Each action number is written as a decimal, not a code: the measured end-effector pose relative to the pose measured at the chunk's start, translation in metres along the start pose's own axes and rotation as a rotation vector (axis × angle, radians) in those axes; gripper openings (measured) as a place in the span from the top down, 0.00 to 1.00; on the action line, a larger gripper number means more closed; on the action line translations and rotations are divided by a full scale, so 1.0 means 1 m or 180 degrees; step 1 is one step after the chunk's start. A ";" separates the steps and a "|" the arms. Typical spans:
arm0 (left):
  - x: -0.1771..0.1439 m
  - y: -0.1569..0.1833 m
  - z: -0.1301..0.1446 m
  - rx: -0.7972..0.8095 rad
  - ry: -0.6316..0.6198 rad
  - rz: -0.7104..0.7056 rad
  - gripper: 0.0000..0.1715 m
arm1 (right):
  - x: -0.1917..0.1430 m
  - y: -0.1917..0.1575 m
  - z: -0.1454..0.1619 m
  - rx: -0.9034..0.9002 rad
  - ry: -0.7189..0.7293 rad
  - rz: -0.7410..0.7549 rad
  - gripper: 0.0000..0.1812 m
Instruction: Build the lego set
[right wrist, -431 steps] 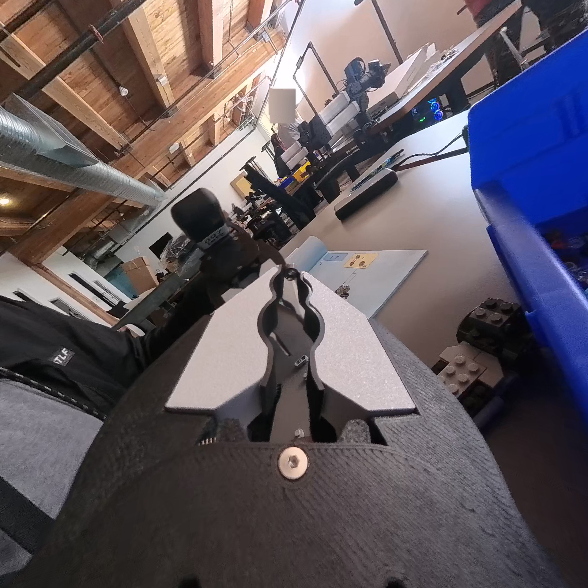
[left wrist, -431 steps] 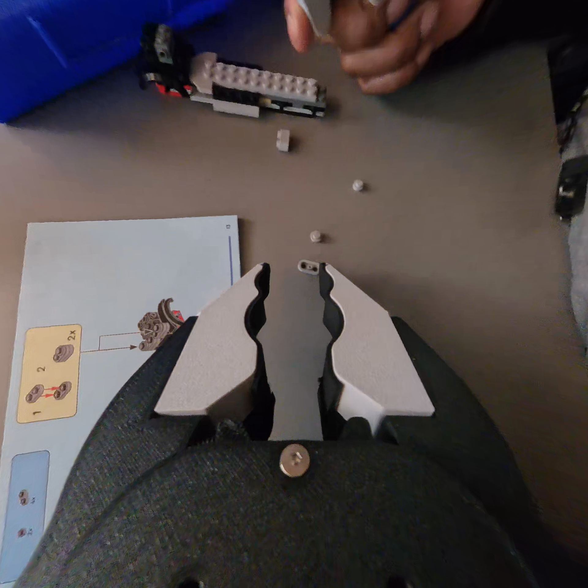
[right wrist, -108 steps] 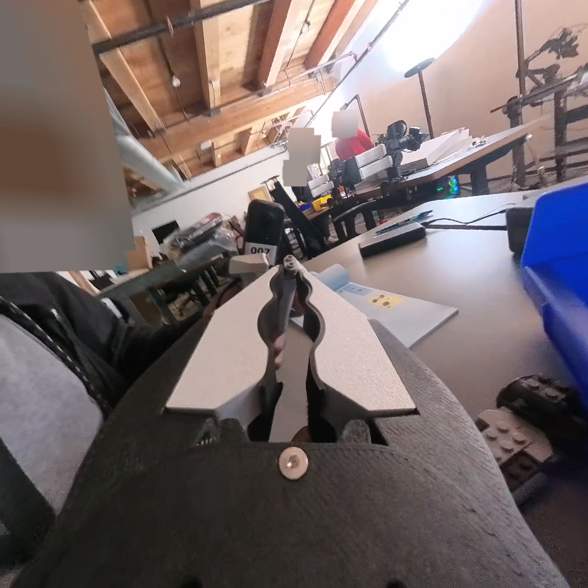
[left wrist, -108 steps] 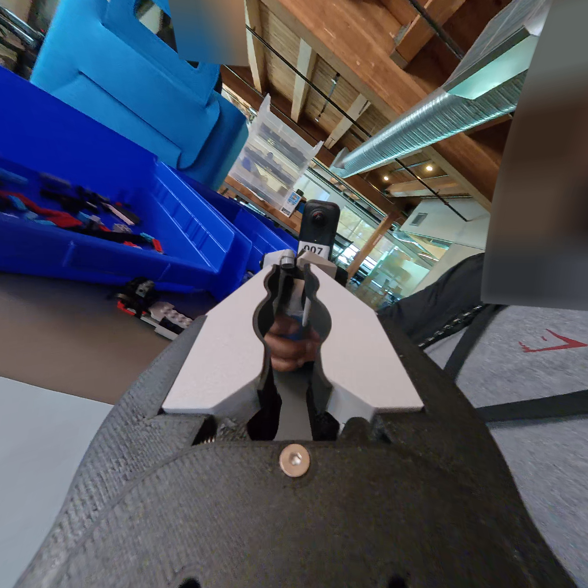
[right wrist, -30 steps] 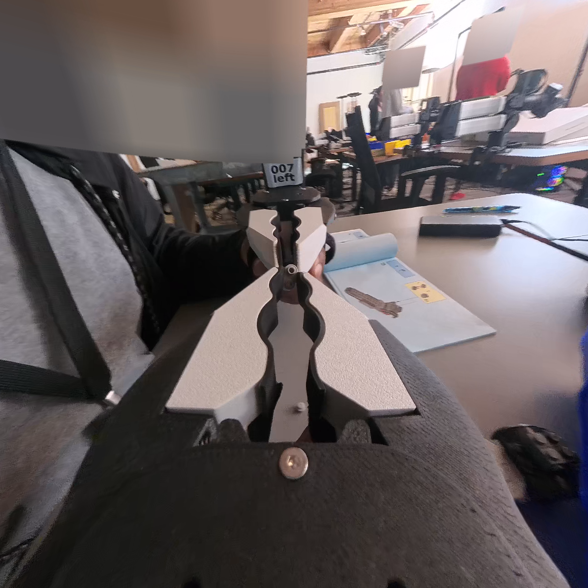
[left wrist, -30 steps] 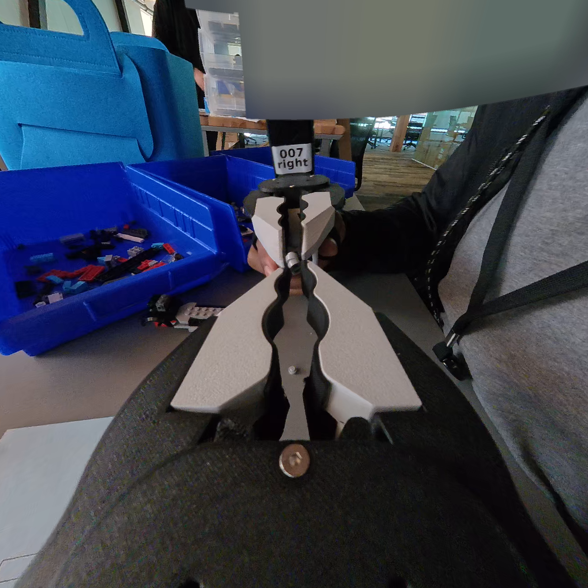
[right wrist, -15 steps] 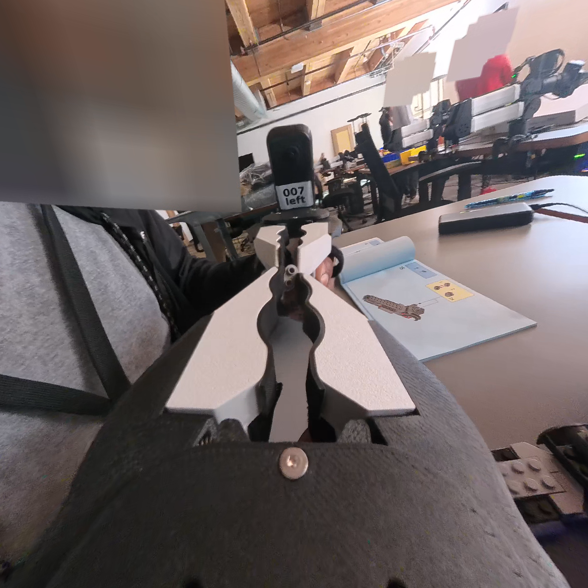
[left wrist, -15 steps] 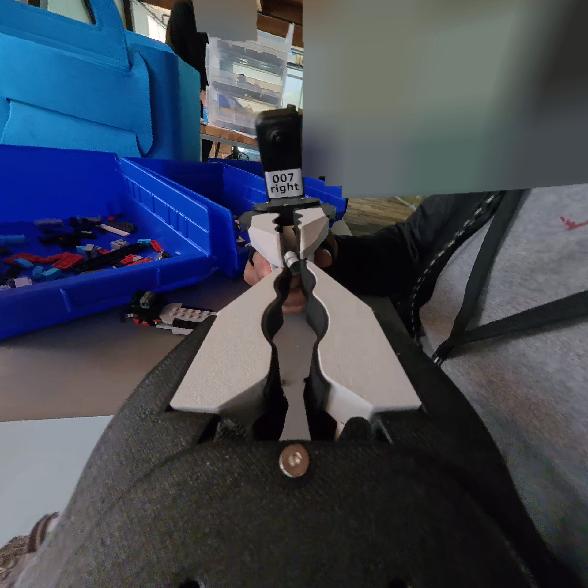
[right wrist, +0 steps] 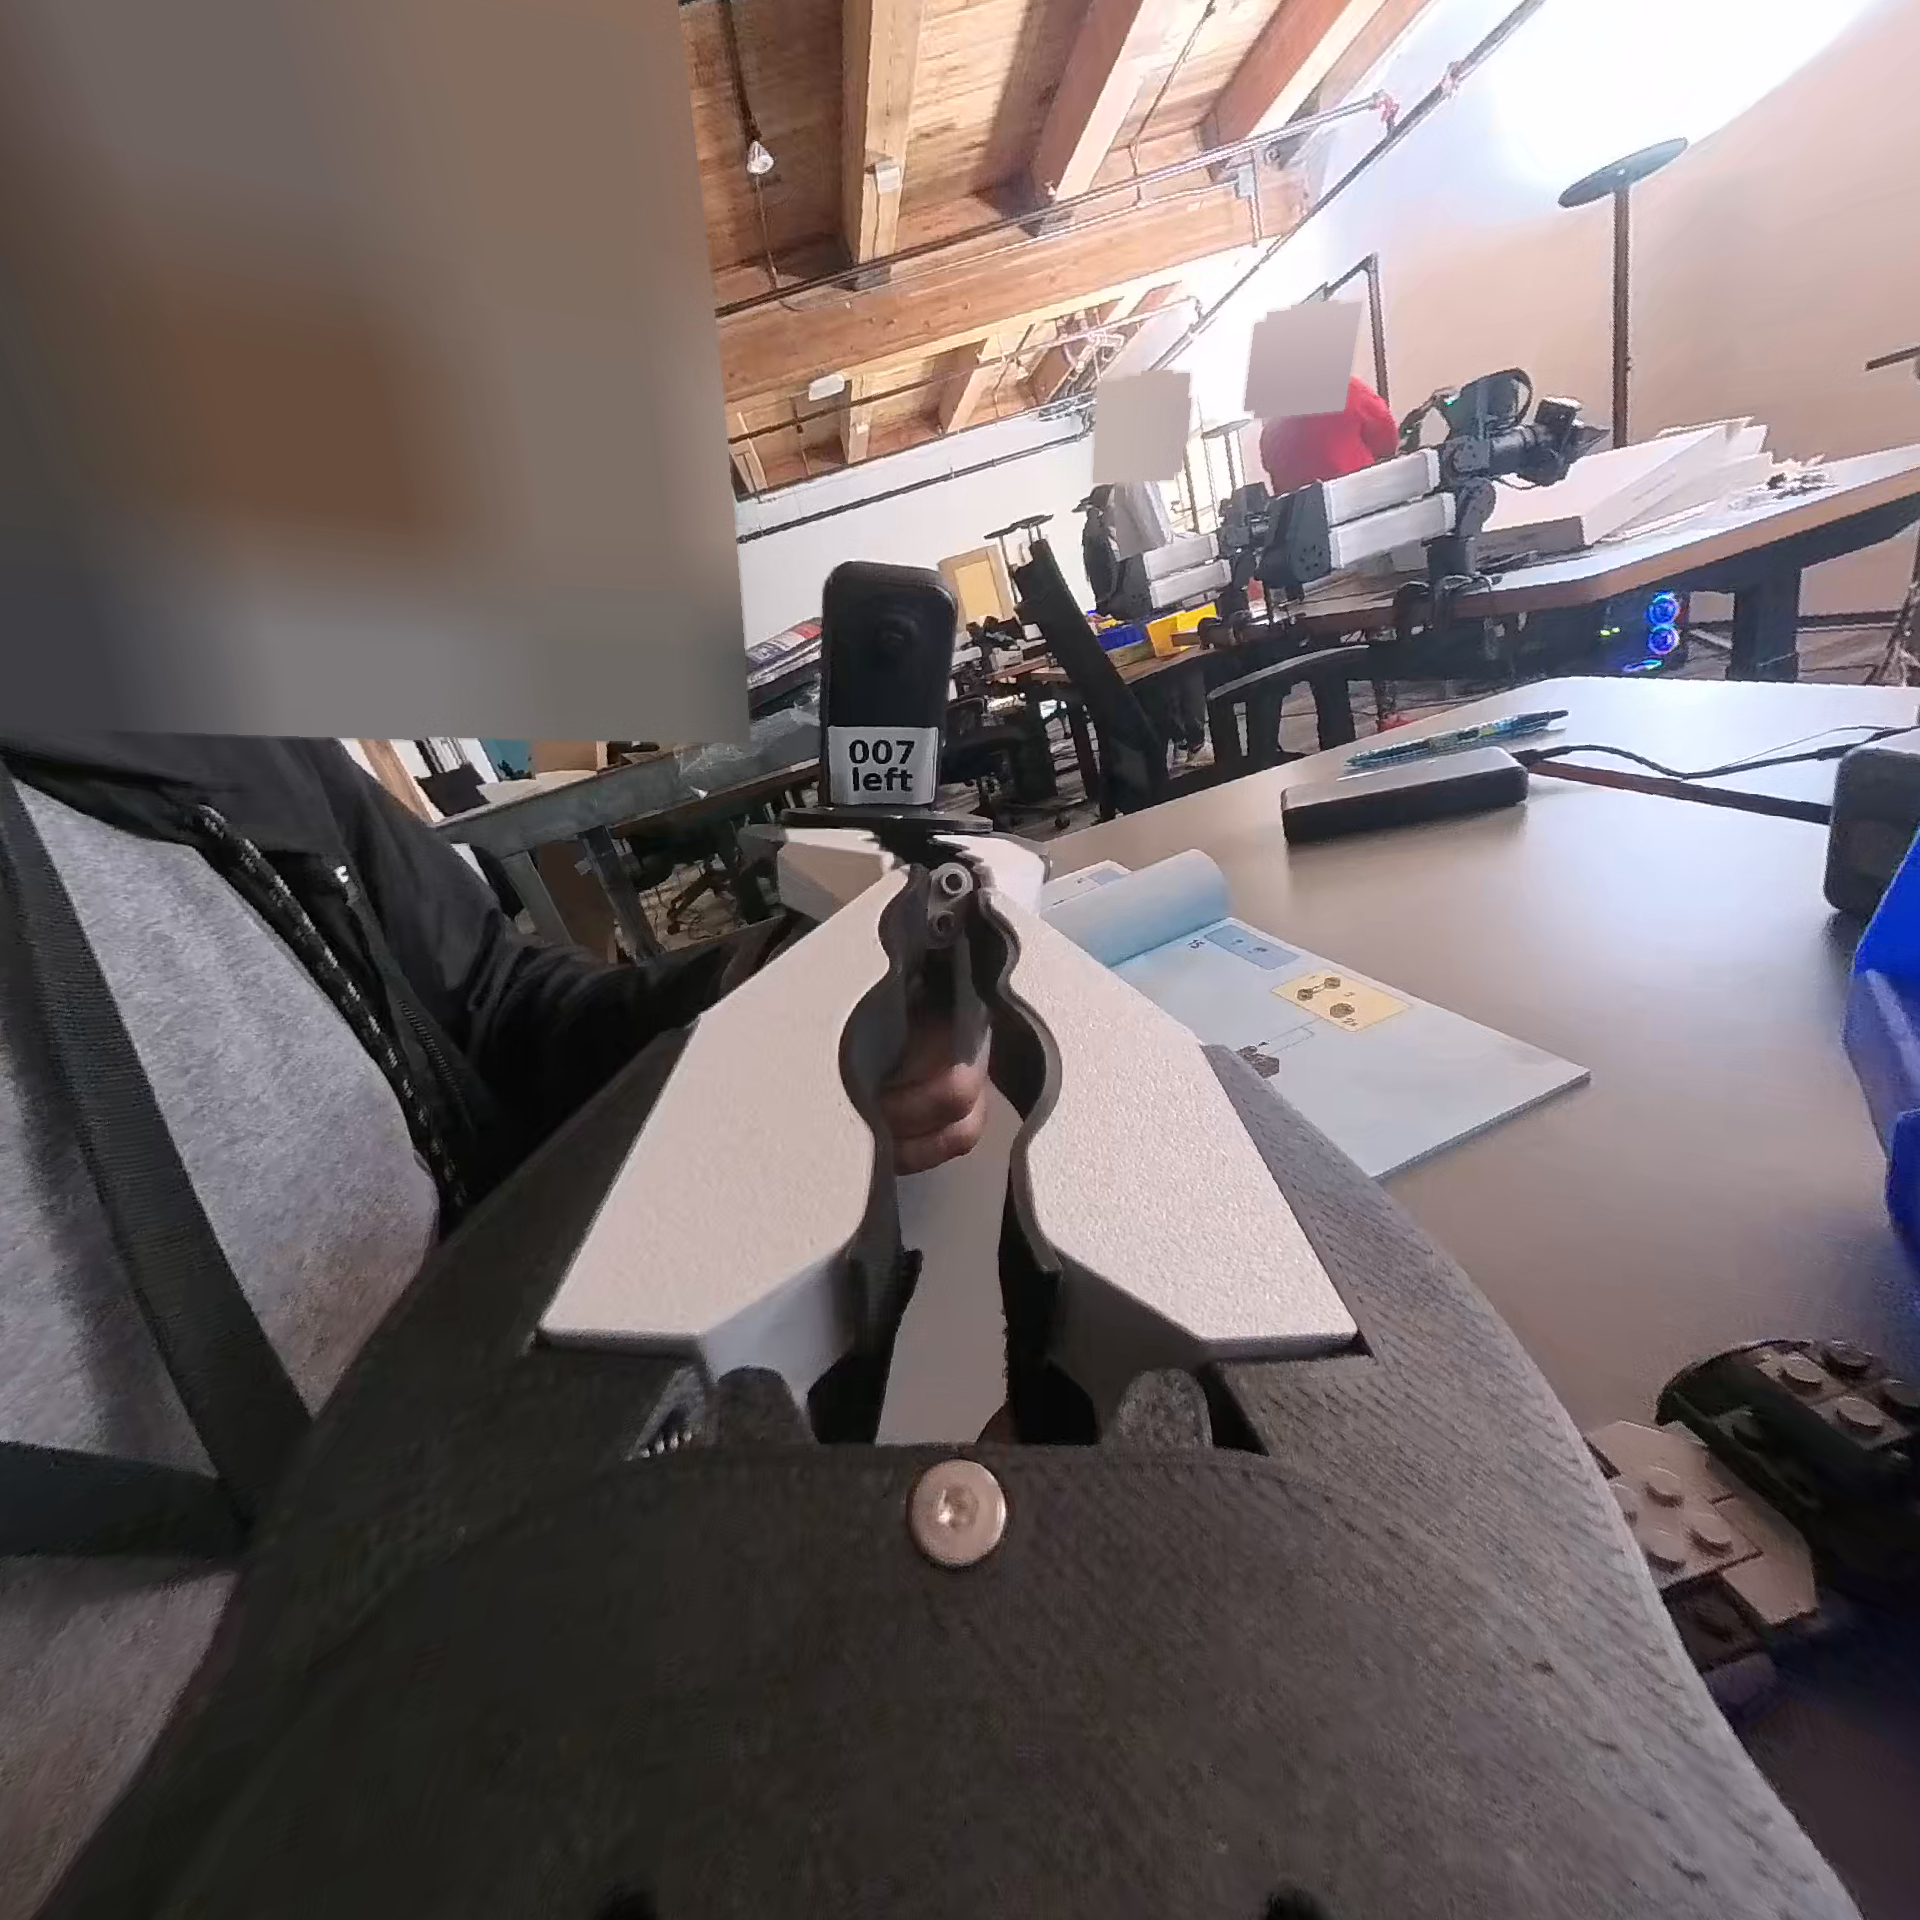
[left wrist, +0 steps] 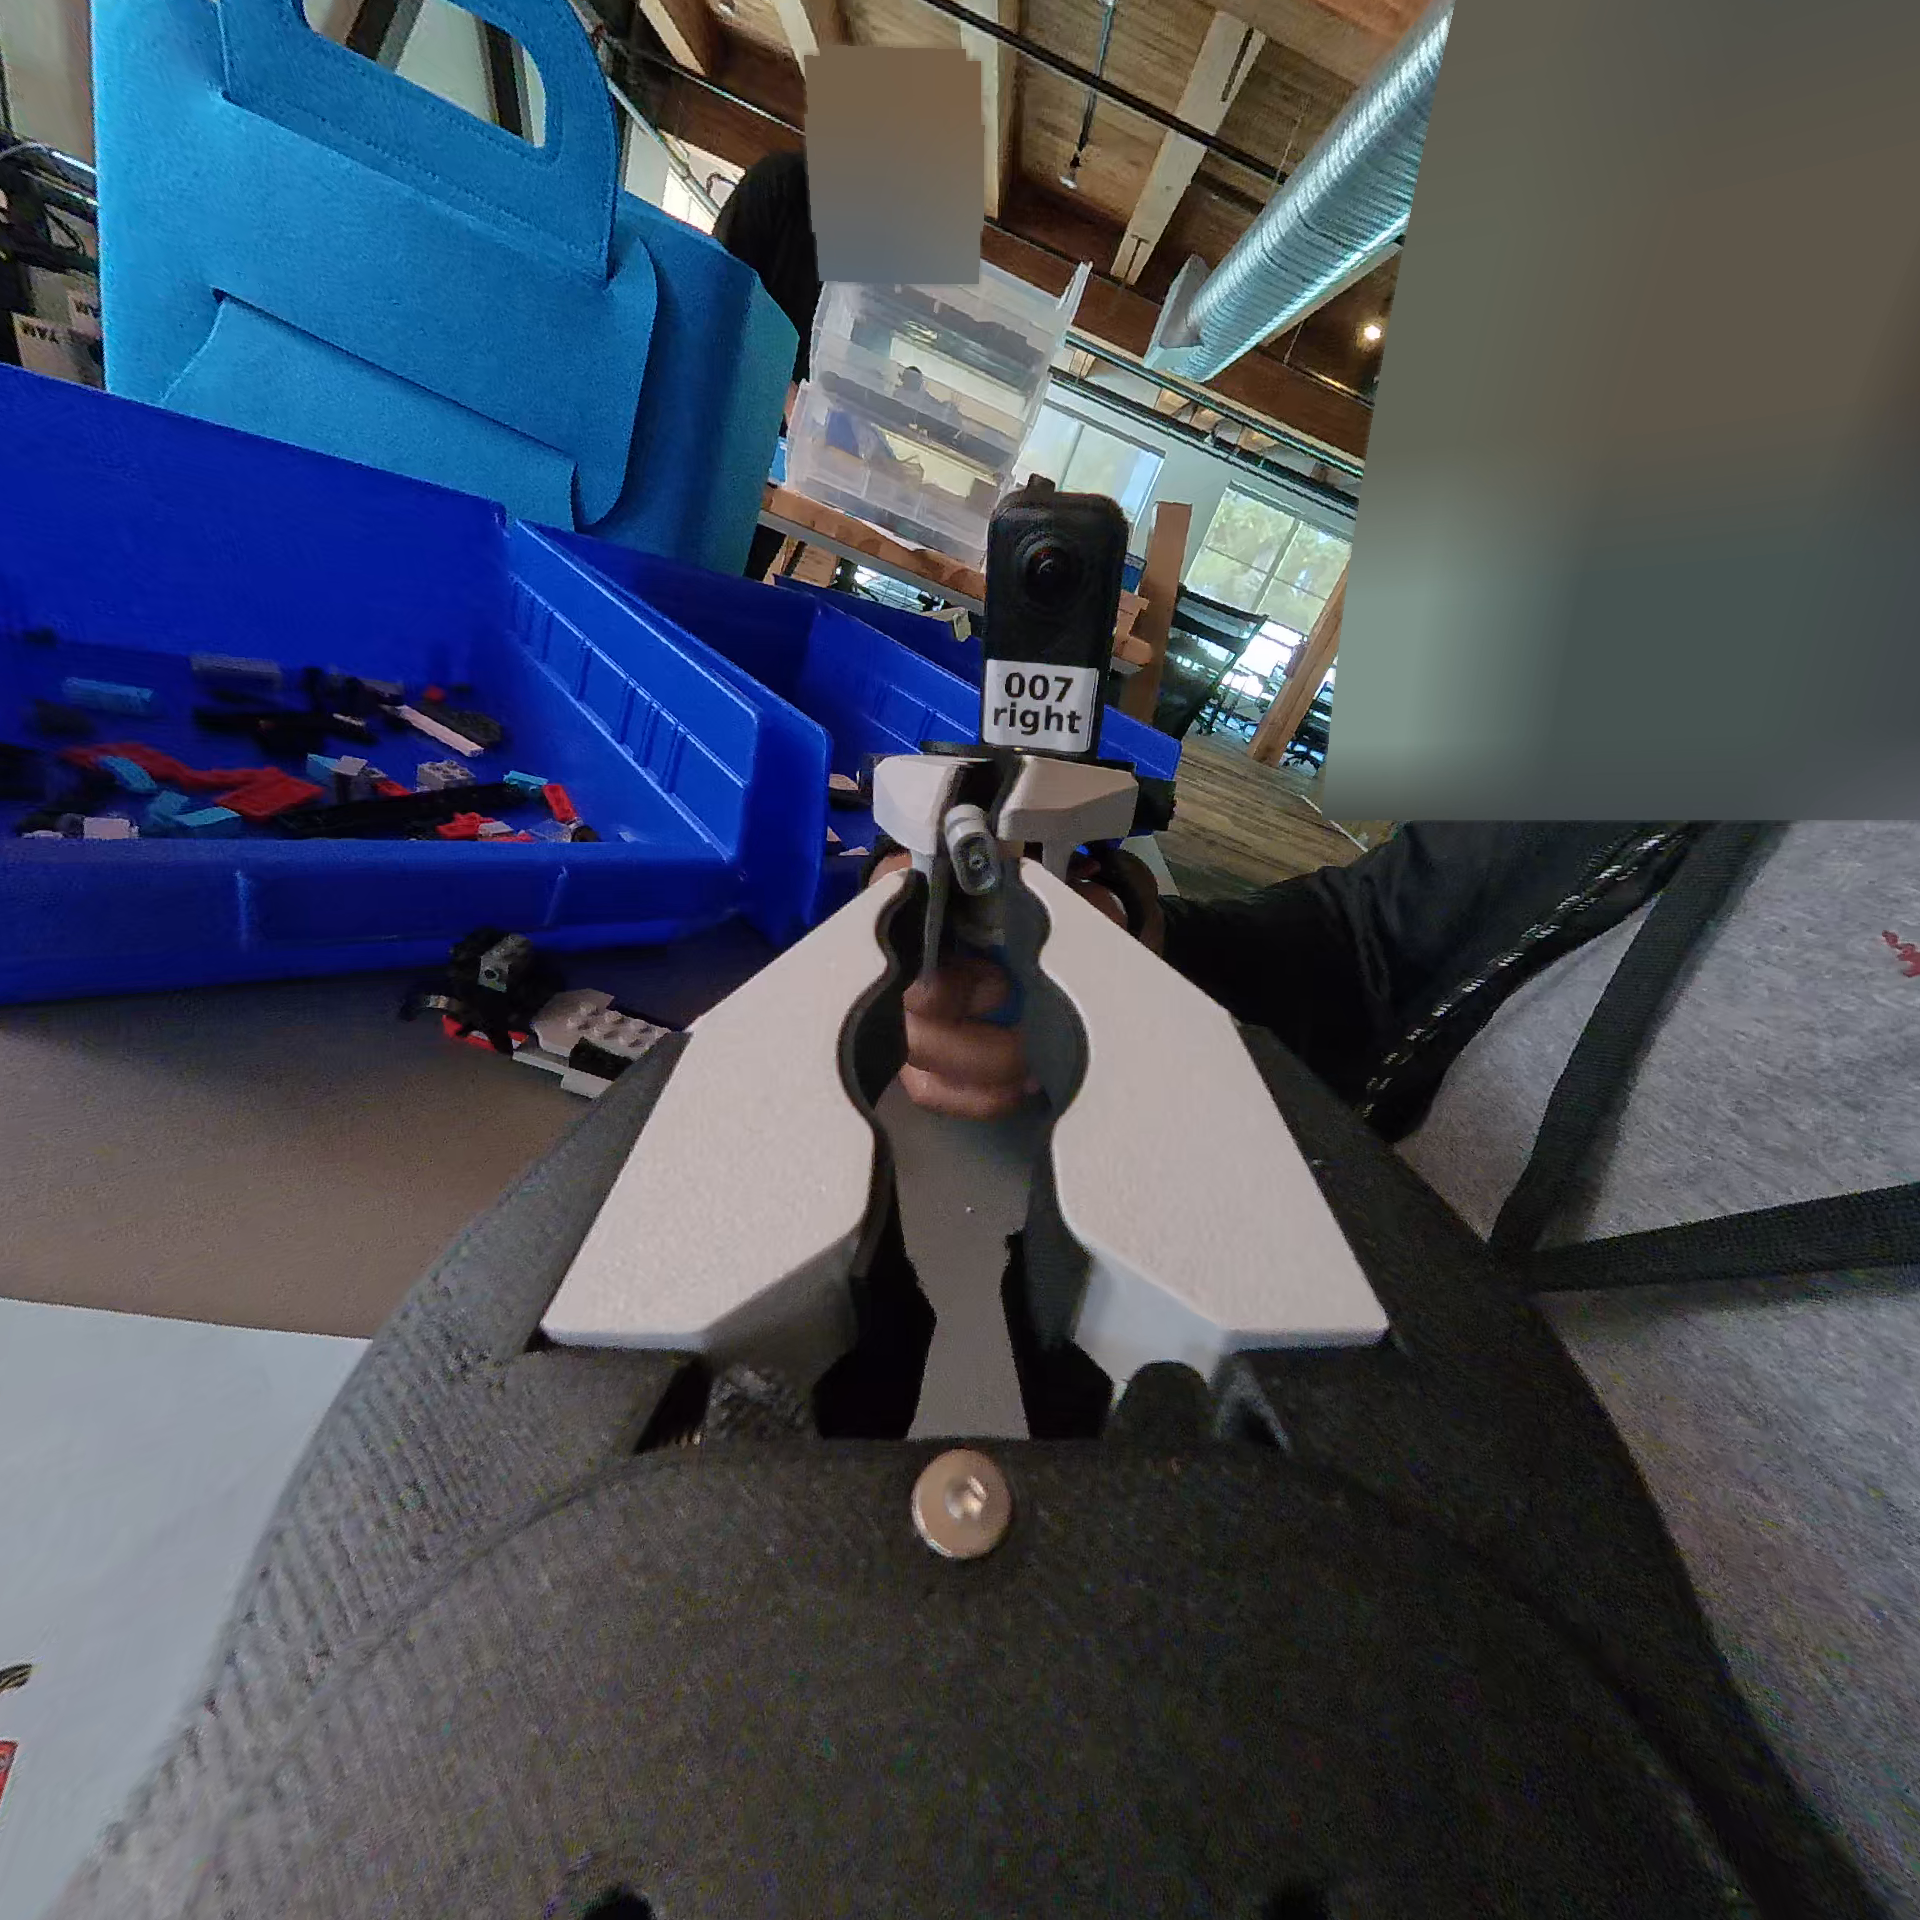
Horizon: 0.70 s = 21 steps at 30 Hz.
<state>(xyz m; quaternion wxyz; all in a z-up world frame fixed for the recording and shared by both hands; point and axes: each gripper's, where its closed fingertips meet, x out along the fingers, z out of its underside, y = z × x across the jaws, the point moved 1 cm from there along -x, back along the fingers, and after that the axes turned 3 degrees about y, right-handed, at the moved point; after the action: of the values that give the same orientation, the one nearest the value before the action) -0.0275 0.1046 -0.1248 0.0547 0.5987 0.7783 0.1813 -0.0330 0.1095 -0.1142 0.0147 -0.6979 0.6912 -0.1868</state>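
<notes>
My two grippers face each other tip to tip, held above the table in front of the person. My left gripper (left wrist: 966, 896) is shut on a small grey Lego piece (left wrist: 972, 840) at its tips. My right gripper (right wrist: 943, 920) is shut on a small grey two-hole piece (right wrist: 948, 900). The two pieces meet between the tips; which part belongs to which grip is hard to tell. The right gripper also shows in the left wrist view (left wrist: 985, 805), and the left gripper in the right wrist view (right wrist: 914, 854). The partly built grey and black model (left wrist: 545, 1013) lies on the table (left wrist: 260, 1164).
A blue bin (left wrist: 416, 904) with several loose bricks stands behind the model. The model also shows at lower right in the right wrist view (right wrist: 1766, 1455). The open instruction booklet (right wrist: 1320, 1049) lies on the table. A black box (right wrist: 1403, 795) and cable lie farther back. Less than 4 cm separates the two grippers' tips.
Both grippers stay tip to tip with the small pieces between them. Both have tilted upward a little, and the pieces at the tips have turned slightly.
</notes>
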 end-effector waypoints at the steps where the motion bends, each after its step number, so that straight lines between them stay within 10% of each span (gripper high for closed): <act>1: 0.000 0.001 -0.001 0.0022 0.0013 0.0010 0.93 | 0.000 0.000 0.000 0.0004 0.0007 0.0011 0.95; 21: -0.002 0.012 0.003 -0.0127 -0.0066 0.0362 0.95 | 0.001 -0.006 0.003 0.0353 0.0025 -0.0252 0.95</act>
<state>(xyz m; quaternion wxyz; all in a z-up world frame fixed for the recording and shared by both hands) -0.0151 0.1064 -0.1239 0.0643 0.6425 0.7387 0.1934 -0.0261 0.1086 -0.1148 0.0432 -0.7221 0.6517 -0.2279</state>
